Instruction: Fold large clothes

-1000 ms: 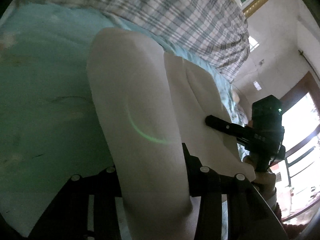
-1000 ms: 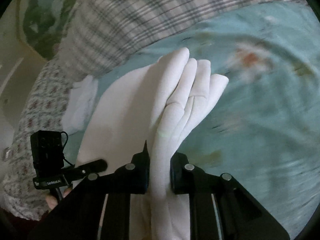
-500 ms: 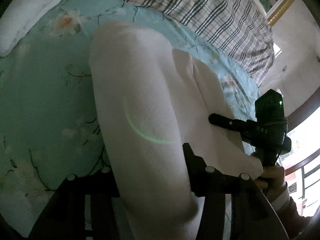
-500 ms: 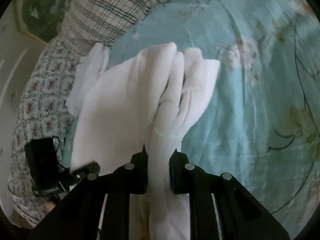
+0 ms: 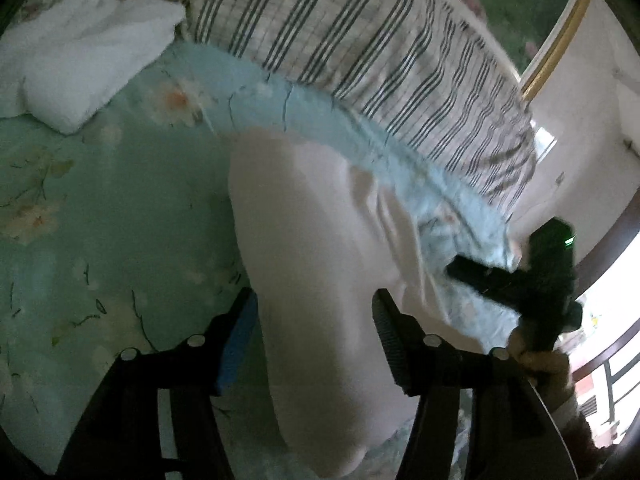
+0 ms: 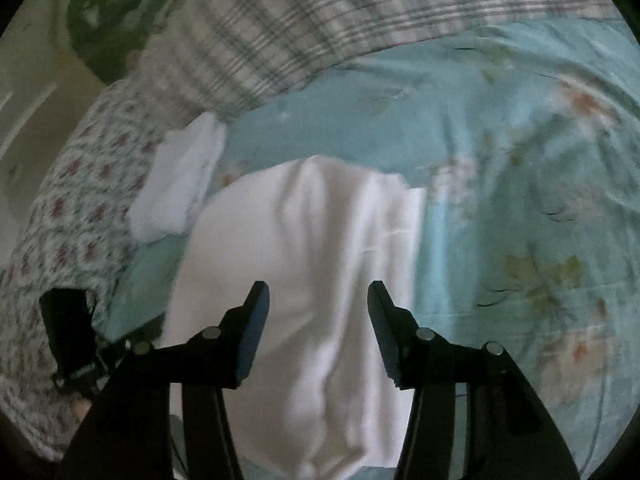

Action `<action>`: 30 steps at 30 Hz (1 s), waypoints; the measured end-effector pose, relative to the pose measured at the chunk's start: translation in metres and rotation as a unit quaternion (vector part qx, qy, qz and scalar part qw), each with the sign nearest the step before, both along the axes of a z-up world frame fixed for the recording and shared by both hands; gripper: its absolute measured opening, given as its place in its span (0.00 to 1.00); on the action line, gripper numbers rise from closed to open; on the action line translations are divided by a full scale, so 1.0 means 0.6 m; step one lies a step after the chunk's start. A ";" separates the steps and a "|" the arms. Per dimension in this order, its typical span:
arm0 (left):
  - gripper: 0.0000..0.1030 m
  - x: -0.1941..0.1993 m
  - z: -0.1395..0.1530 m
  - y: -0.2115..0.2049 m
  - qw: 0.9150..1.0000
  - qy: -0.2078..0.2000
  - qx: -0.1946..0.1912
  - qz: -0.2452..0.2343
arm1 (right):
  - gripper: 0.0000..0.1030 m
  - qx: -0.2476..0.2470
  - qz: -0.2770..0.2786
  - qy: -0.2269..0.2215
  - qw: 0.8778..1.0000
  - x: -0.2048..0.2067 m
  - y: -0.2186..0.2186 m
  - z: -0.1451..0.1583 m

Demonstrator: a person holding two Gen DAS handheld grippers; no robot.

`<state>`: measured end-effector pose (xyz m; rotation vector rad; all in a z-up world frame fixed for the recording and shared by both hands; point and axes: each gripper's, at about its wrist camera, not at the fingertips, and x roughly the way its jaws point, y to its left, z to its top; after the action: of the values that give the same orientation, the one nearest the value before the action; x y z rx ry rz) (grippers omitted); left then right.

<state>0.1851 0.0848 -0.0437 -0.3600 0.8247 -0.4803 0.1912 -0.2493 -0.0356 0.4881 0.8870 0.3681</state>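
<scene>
A white garment lies folded in a long strip on the teal flowered bedsheet. My left gripper is open, its jaws spread to either side of the garment's near end. In the right wrist view the same garment lies flat between the spread jaws of my open right gripper. The right gripper shows at the right of the left wrist view, and the left gripper at the lower left of the right wrist view.
A second folded white cloth lies at the head of the bed, also in the right wrist view. A plaid blanket runs along the far side. A flowered quilt lies at the left. A bright window is at the right.
Both grippers have opened and let go of the white garment, which now lies flat on the sheet. Both have pulled back slightly from it.
</scene>
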 end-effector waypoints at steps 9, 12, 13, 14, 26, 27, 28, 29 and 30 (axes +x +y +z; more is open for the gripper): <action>0.55 0.006 -0.014 -0.018 0.999 -0.006 0.004 -0.040 | 0.38 0.023 0.017 0.068 0.997 0.049 0.038 -0.085; 0.55 0.020 -0.025 -0.025 0.999 0.005 -0.001 -0.048 | 0.06 0.041 0.010 0.074 0.996 0.058 0.032 -0.094; 0.55 0.027 -0.025 -0.029 0.999 0.012 -0.002 -0.049 | 0.06 0.049 0.008 0.070 0.996 0.056 0.028 -0.090; 0.55 0.031 -0.023 -0.033 0.999 0.015 -0.001 -0.052 | 0.06 0.057 0.001 0.056 0.997 0.051 0.019 -0.078; 0.57 0.044 -0.055 -0.119 0.995 0.032 0.079 -0.061 | 0.07 0.019 -0.027 0.073 0.997 0.043 -0.038 -0.095; 0.58 0.043 -0.055 -0.112 0.995 0.036 0.074 -0.061 | 0.08 0.021 -0.029 0.076 0.996 0.043 -0.037 -0.103; 0.58 0.042 -0.051 -0.104 0.995 0.045 0.066 -0.063 | 0.14 0.026 -0.033 0.079 0.996 0.042 -0.038 -0.104; 0.58 0.041 -0.047 -0.097 0.995 0.048 0.059 -0.066 | 0.21 0.025 -0.040 0.081 0.996 0.039 -0.041 -0.099; 0.55 0.040 -0.040 -0.091 0.995 0.047 0.050 -0.069 | 0.24 0.013 -0.048 0.083 0.995 0.036 -0.041 -0.089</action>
<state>0.2091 0.0303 -0.0676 -0.2354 0.9647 -0.5513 0.2127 -0.2742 -0.0891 0.5892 1.0163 0.2527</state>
